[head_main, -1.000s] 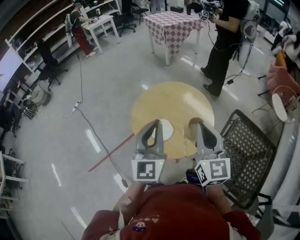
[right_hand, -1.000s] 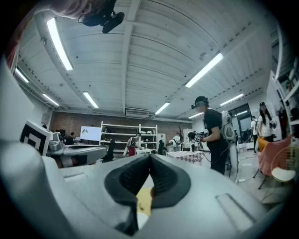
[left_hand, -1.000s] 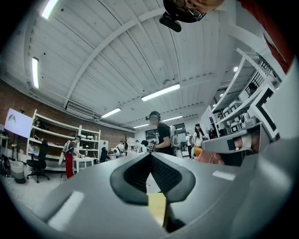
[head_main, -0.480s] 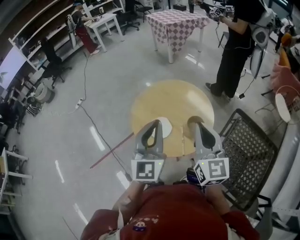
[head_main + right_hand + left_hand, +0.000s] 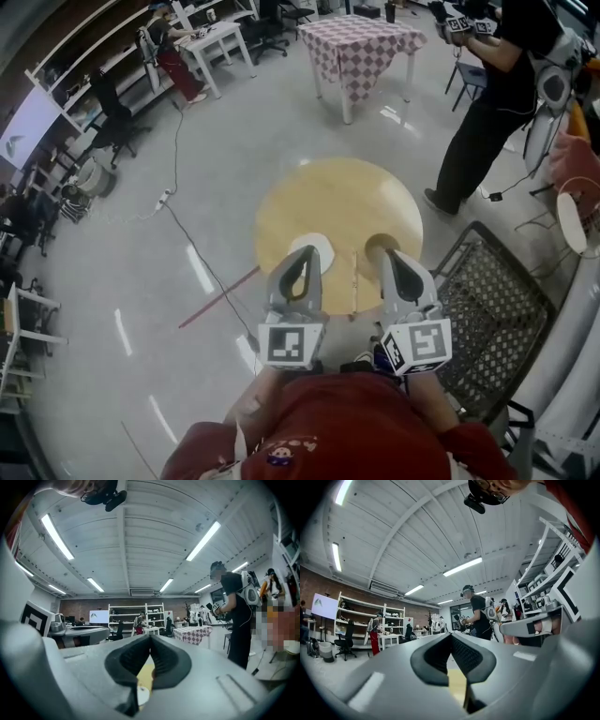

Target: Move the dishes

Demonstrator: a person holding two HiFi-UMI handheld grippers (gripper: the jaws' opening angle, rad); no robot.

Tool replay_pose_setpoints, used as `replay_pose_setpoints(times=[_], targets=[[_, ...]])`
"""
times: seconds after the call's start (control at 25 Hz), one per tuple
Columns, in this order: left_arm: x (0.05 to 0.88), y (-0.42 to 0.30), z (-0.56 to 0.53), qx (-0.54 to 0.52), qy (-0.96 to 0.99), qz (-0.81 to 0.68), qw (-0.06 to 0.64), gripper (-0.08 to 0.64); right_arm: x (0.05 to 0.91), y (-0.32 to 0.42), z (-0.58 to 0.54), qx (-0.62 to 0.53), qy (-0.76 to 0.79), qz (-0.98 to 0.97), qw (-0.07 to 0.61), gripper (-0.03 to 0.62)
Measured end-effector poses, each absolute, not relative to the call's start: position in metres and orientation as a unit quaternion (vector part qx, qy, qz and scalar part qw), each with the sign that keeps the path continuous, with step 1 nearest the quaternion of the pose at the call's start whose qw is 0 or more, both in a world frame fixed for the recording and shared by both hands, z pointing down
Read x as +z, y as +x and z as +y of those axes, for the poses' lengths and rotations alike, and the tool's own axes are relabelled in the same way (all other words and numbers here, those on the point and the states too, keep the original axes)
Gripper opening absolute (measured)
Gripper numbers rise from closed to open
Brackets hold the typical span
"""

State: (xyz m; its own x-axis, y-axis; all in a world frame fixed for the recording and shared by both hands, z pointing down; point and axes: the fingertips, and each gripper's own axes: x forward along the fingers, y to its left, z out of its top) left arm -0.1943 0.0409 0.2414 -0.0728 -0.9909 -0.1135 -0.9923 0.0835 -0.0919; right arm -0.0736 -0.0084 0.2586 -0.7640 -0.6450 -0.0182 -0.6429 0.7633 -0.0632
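Observation:
A round yellow table (image 5: 342, 206) stands just ahead of me. On its near side lies a white plate (image 5: 321, 249), partly covered by my left gripper (image 5: 305, 253), whose jaws are shut and hold nothing. A tan round dish (image 5: 378, 245) sits at the tip of my right gripper (image 5: 390, 255), also shut and empty; most of that dish is hidden. Both grippers hover side by side over the table's near edge. In the right gripper view the white plate (image 5: 142, 695) and the table (image 5: 146, 673) show under the closed jaws.
A black mesh chair (image 5: 497, 309) stands close on the right. A person in black (image 5: 497, 94) stands beyond the table, near a checkered table (image 5: 361, 42). A red stick (image 5: 220, 298) and a cable (image 5: 187, 244) lie on the floor at left.
Both grippers have moved forward and slightly down over the table's near edge, still shut. The person in black has shifted to the right in the head view.

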Motion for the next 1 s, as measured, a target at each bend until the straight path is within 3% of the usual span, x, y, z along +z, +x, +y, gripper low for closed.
replay_pose_setpoints(times=[0.4, 1.0], targets=[[0.253, -0.183, 0.039, -0.012, -0.656, 0.752, 0.055, 0.006, 0.273, -0.069, -0.018, -0.039, -0.315, 0.948, 0.005, 0.003], [0.282, -0.257, 0.01, -0.013, -0.674, 0.738, 0.026, 0.008, 0.291, -0.15, -0.036, -0.036, -0.321, 0.946, -0.029, 0.003]])
